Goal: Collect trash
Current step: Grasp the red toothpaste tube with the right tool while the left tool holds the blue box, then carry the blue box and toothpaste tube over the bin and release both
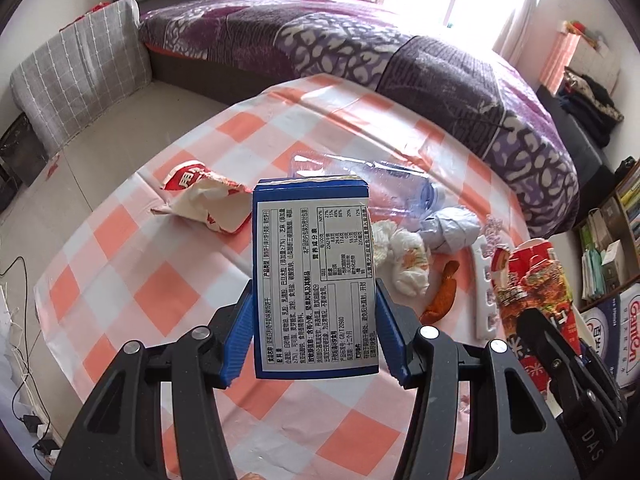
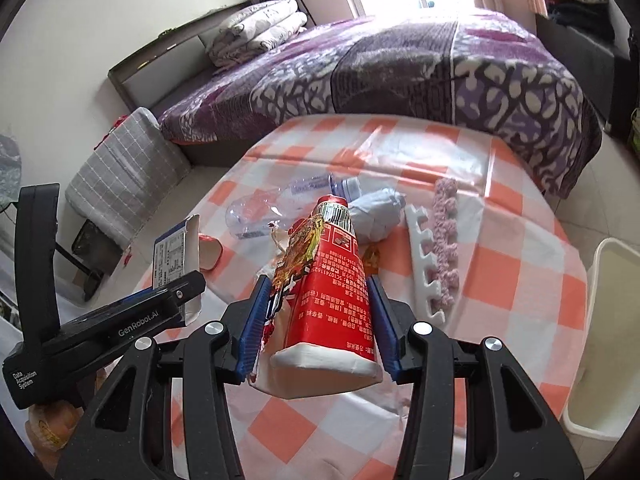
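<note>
My left gripper [image 1: 314, 320] is shut on a blue and white carton [image 1: 312, 276] and holds it upright above the checked table [image 1: 120, 280]. My right gripper [image 2: 318, 320] is shut on a red snack packet [image 2: 324, 292], also above the table. The red packet shows at the right in the left wrist view [image 1: 532, 292]; the carton shows at the left in the right wrist view [image 2: 178, 256]. On the table lie a crushed clear bottle [image 1: 380, 188], a torn red and white wrapper [image 1: 208, 200], crumpled tissue [image 1: 404, 260], a grey-blue paper ball [image 1: 452, 228] and an orange scrap [image 1: 444, 292].
A white bin [image 2: 604, 340] stands on the floor right of the table. A white toothed plastic strip [image 2: 424, 264] and a pink fuzzy strip [image 2: 446, 236] lie on the table. A bed with a purple cover [image 1: 400, 52] is behind, a grey cushion [image 1: 80, 76] at the left.
</note>
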### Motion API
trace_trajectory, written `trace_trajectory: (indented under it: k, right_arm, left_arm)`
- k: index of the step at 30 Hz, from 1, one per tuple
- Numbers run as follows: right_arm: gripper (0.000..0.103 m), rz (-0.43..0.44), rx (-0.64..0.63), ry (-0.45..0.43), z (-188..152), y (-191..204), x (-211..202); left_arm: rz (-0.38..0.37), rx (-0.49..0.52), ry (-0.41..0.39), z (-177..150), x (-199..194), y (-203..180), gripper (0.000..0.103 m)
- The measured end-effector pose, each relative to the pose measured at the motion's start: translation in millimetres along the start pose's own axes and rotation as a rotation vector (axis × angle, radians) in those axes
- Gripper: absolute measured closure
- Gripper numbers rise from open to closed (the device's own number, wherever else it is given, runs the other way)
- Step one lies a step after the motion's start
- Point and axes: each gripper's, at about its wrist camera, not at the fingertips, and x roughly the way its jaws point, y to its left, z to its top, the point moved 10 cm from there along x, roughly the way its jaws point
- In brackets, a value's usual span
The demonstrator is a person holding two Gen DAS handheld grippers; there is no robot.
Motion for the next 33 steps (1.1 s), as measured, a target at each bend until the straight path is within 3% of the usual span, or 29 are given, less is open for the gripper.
trace_trajectory:
  k: [6, 14, 33]
  right_arm:
    - [0.057, -0.081, -0.030, -0.084, 13, -15, -20]
    - [0.057, -0.141, -0.050, -0.109, 15, -32, -37]
    - [0.057, -0.292, 0.120, -0.151, 21, -126, -94]
  left_arm:
    - [-0.011, 0.005, -0.020, 1, -4, -10, 0.048]
    - [-0.030, 0.030, -0.036, -2, -7, -33, 0.048]
    - [-0.107, 0.147, -0.040, -24, -6, -117, 0.048]
